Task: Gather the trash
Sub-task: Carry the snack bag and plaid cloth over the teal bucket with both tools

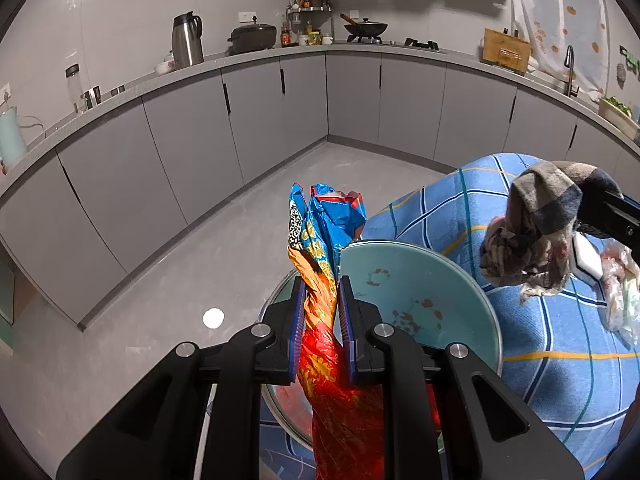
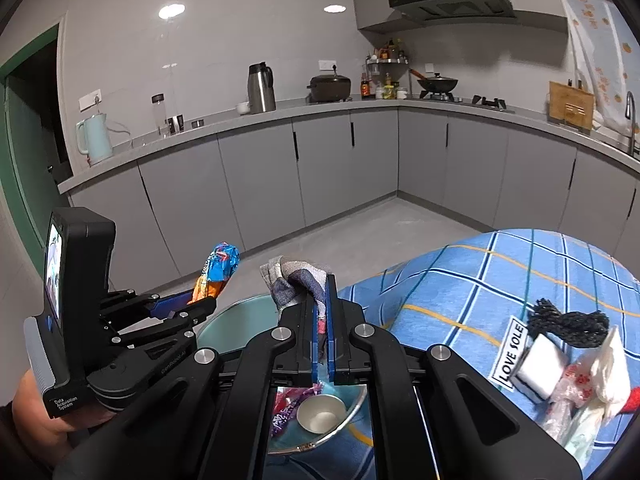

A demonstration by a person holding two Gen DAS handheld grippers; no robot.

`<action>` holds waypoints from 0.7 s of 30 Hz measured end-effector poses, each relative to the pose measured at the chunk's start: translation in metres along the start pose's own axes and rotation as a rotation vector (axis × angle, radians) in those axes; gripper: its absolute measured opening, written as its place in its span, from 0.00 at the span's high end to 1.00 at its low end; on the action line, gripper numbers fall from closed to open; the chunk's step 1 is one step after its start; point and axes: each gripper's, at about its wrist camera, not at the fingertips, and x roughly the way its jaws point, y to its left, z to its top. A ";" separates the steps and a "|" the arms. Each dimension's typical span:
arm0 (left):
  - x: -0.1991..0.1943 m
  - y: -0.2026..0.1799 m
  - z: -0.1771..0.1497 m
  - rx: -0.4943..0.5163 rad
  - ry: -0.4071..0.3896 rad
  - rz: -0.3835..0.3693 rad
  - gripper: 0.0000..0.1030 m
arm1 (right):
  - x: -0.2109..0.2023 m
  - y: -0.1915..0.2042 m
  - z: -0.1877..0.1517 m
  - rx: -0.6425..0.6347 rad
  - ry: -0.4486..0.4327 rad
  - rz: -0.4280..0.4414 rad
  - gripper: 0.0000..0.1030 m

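My left gripper [image 1: 319, 300] is shut on a crumpled red, orange and blue snack wrapper [image 1: 320, 240], held upright over the light blue bowl [image 1: 416, 280]. In the right wrist view the left gripper [image 2: 200, 300] and the wrapper [image 2: 218, 264] show at left above the bowl's rim [image 2: 236, 320]. My right gripper [image 2: 321, 296] is shut on a grey and blue checked rag [image 2: 296, 276], held above the bowl. The rag [image 1: 532, 228] hangs at right in the left wrist view. A small metal cup [image 2: 320, 414] and a purple wrapper [image 2: 286, 408] lie in the bowl.
The bowl stands on a table with a blue checked cloth [image 2: 480, 280]. More litter lies at its right: a black mesh scrap [image 2: 568, 324], a white "LOVE SOLE" packet [image 2: 532, 364] and clear plastic bags [image 2: 592, 392]. Grey kitchen cabinets [image 1: 240, 120] and the floor lie beyond.
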 end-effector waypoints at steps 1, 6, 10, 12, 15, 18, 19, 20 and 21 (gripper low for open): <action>0.002 -0.001 -0.001 -0.001 0.005 0.000 0.83 | 0.003 0.001 -0.001 -0.002 0.004 0.002 0.96; 0.010 0.001 -0.002 -0.011 0.019 -0.013 0.83 | 0.013 0.006 -0.005 -0.009 0.027 0.017 0.96; 0.014 0.002 -0.004 -0.006 0.027 -0.017 0.83 | 0.020 0.008 -0.009 -0.011 0.046 0.023 0.96; 0.017 0.004 -0.005 -0.007 0.032 -0.018 0.83 | 0.023 0.009 -0.010 -0.011 0.054 0.026 0.96; 0.022 0.004 -0.007 -0.005 0.044 -0.018 0.83 | 0.030 0.010 -0.013 -0.014 0.070 0.033 0.96; 0.029 0.003 -0.010 0.000 0.056 -0.020 0.83 | 0.038 0.011 -0.017 -0.017 0.089 0.039 0.96; 0.031 0.003 -0.011 -0.001 0.063 -0.023 0.83 | 0.040 0.011 -0.018 -0.018 0.095 0.040 0.96; 0.033 0.003 -0.012 -0.002 0.066 -0.024 0.83 | 0.042 0.010 -0.020 -0.017 0.101 0.041 0.96; 0.033 0.003 -0.013 -0.001 0.067 -0.022 0.83 | 0.044 0.010 -0.021 -0.016 0.106 0.043 0.96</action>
